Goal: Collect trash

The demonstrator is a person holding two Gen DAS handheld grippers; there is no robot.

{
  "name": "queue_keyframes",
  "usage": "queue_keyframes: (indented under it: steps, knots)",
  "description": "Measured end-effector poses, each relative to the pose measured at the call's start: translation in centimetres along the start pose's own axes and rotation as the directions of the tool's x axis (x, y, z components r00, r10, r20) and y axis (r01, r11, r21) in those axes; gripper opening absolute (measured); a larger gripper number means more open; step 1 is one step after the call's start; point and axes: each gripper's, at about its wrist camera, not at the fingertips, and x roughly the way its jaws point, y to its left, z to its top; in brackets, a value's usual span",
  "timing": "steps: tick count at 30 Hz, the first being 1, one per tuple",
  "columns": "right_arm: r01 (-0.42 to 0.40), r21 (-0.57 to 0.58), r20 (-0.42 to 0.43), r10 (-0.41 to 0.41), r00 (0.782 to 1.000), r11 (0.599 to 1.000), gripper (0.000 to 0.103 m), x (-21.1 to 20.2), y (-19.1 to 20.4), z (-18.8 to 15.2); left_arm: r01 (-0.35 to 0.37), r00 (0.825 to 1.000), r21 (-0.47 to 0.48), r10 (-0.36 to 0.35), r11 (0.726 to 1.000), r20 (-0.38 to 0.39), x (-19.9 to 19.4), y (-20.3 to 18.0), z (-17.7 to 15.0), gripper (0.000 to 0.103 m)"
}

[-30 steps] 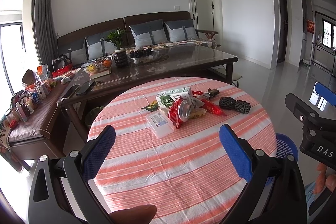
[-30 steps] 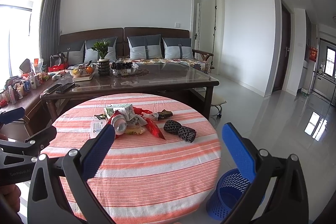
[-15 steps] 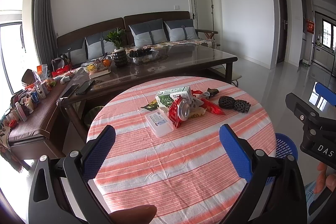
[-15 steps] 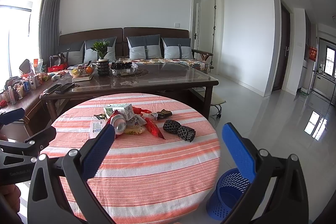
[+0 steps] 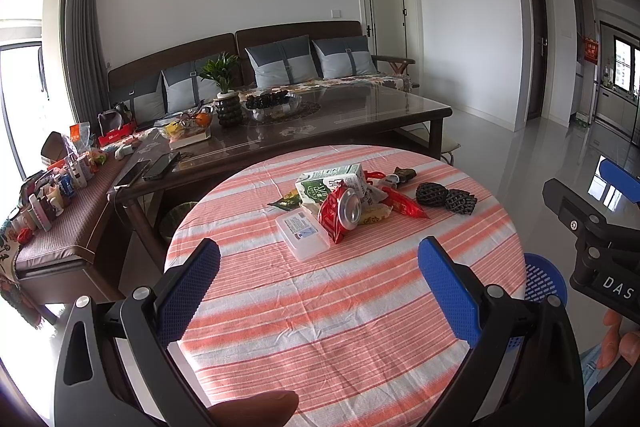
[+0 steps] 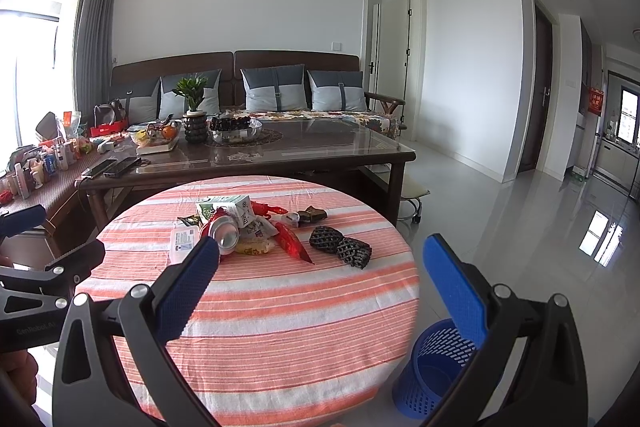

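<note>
Toward the far half of the round bench [image 5: 360, 307], well ahead of both tools, the trash lay in one loose heap: a green milk carton [image 5: 332, 183], a crushed can [image 5: 347, 214] in red wrapping, a clear plastic box [image 5: 302, 233] and a red wrapper [image 5: 404, 202], with two black mesh pieces [image 5: 446, 197] apart from the heap, toward the right edge. The left hand-held gripper [image 5: 320, 287] hung over the near edge, its blue pads spread wide with nothing between them, and it pointed almost straight at the heap. The right hand-held gripper [image 6: 320, 291] was also wide apart and empty; from its view the heap [image 6: 236, 227] stood forward and to the left, and the mesh pieces [image 6: 340, 247] lay nearly straight ahead. The blue basket [image 6: 436, 367] stood on the floor beside the near right edge of the bench, close under the right tool. The plastic box lay with its long axis running diagonally, its near end toward the right. I judge that the left tool was better placed for the heap and the right one for the mesh pieces and the basket.
</note>
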Motion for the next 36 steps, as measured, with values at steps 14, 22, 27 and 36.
queue_keyframes:
  steps: [14, 22, 27, 36]
  knots:
    - [0.001, -0.001, 0.001, -0.001, 1.000, 1.000, 0.098, 0.01, -0.01, 0.01, 0.001, 1.000, 0.001, -0.001, 1.000, -0.001, -0.01, 0.09, 0.11, 0.098]
    - [0.000, 0.000, 0.000, 0.000, 1.000, 1.000, 0.098, 0.02, -0.03, 0.00, 0.001, 1.000, 0.001, -0.001, 1.000, -0.002, 0.00, 0.09, 0.12, 0.098]
    - [0.001, 0.000, 0.000, -0.001, 1.000, 1.000, 0.098, 0.05, -0.10, -0.10, 0.001, 1.000, 0.002, -0.001, 1.000, -0.001, 0.01, 0.07, 0.10, 0.098]
    - [0.001, 0.000, -0.001, -0.001, 1.000, 1.000, 0.098, 0.09, -0.13, -0.22, 0.001, 1.000, 0.002, -0.001, 1.000, -0.001, 0.08, -0.28, 0.28, 0.098]
